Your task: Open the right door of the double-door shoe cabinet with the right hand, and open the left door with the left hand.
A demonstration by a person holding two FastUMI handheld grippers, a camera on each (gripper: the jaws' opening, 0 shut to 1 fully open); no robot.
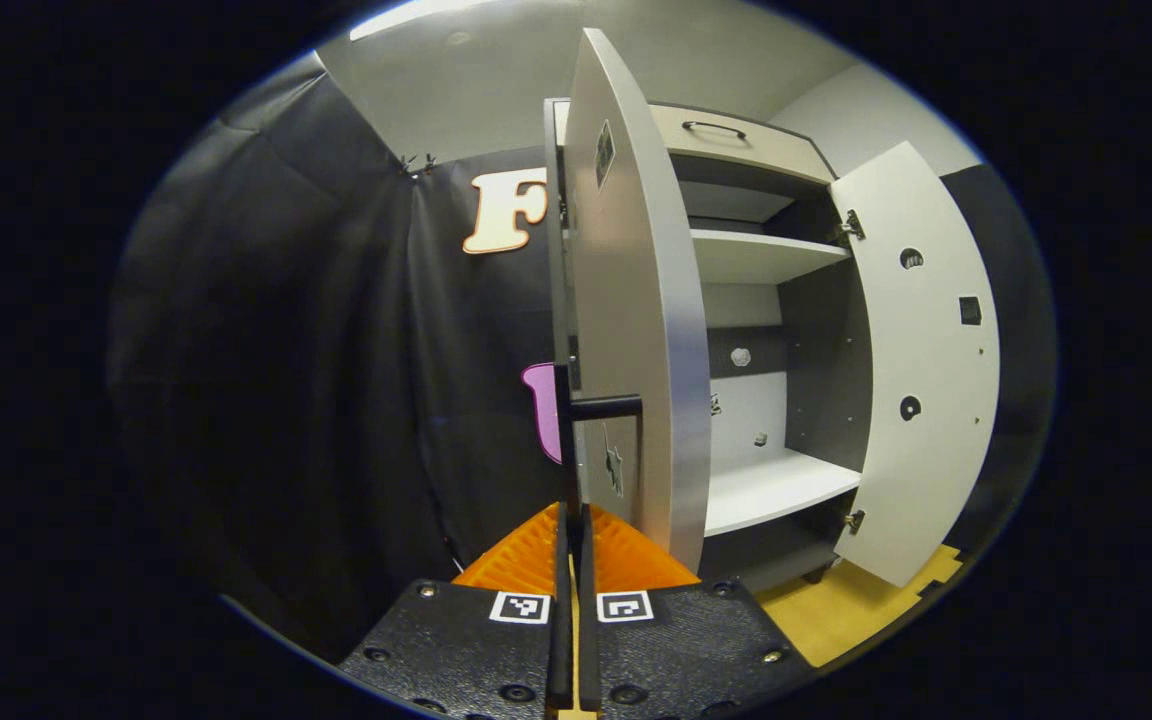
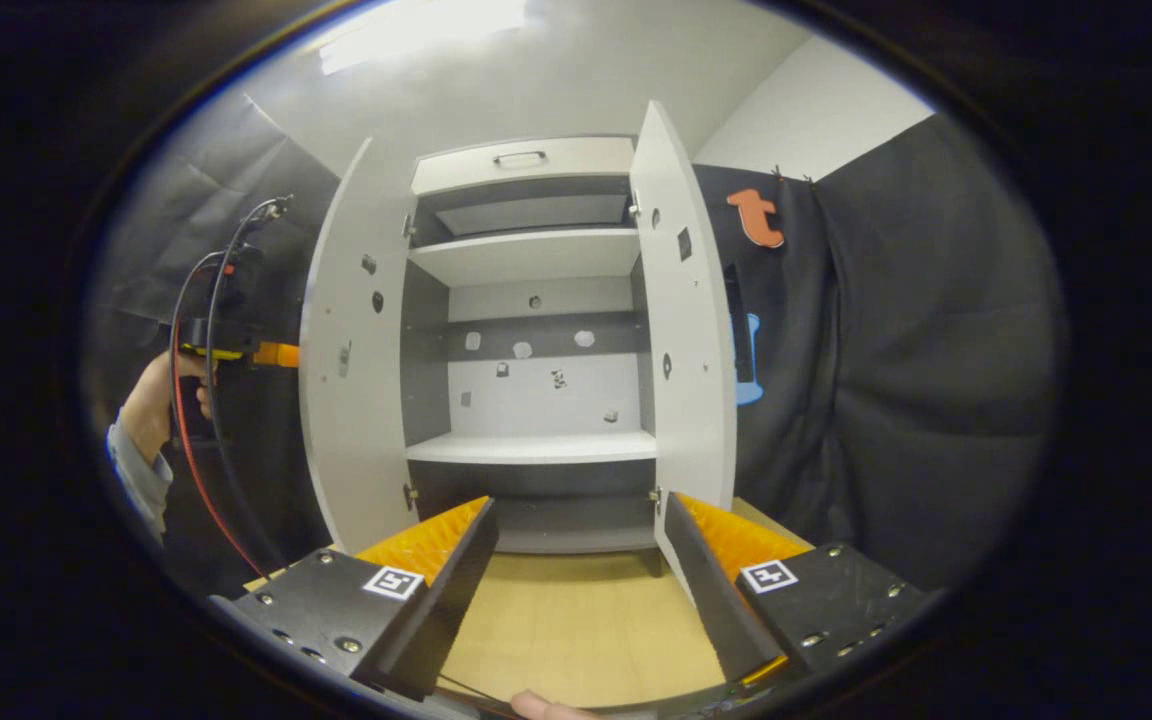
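- Your left gripper (image 1: 572, 520) has its fingers drawn together on the dark handle (image 1: 604, 407) of the left door (image 1: 626, 330); in the left gripper view the fingers meet around the handle's lower upright with almost no gap.
- The left door stands swung well out from the shoe cabinet (image 2: 532, 340), seen nearly edge-on in the left gripper view.
- In the right gripper view that same left door (image 2: 351, 350) is wide open, and your left hand (image 2: 161, 400) holds the left gripper (image 2: 276, 354) just behind its outer edge.
- Your right gripper (image 2: 576, 560) is spread wide, fingers well apart and touching nothing, with the wooden floor (image 2: 576, 620) showing between them.
- The right door (image 2: 686, 330) is also wide open, well apart from your right gripper.
- The cabinet's interior is exposed: an upper shelf (image 2: 526, 255) and a lower shelf (image 2: 532, 447), both bare, under a top drawer (image 2: 521, 163) with a bar handle.
- The cabinet stands against the black cloth wall (image 2: 896, 350).
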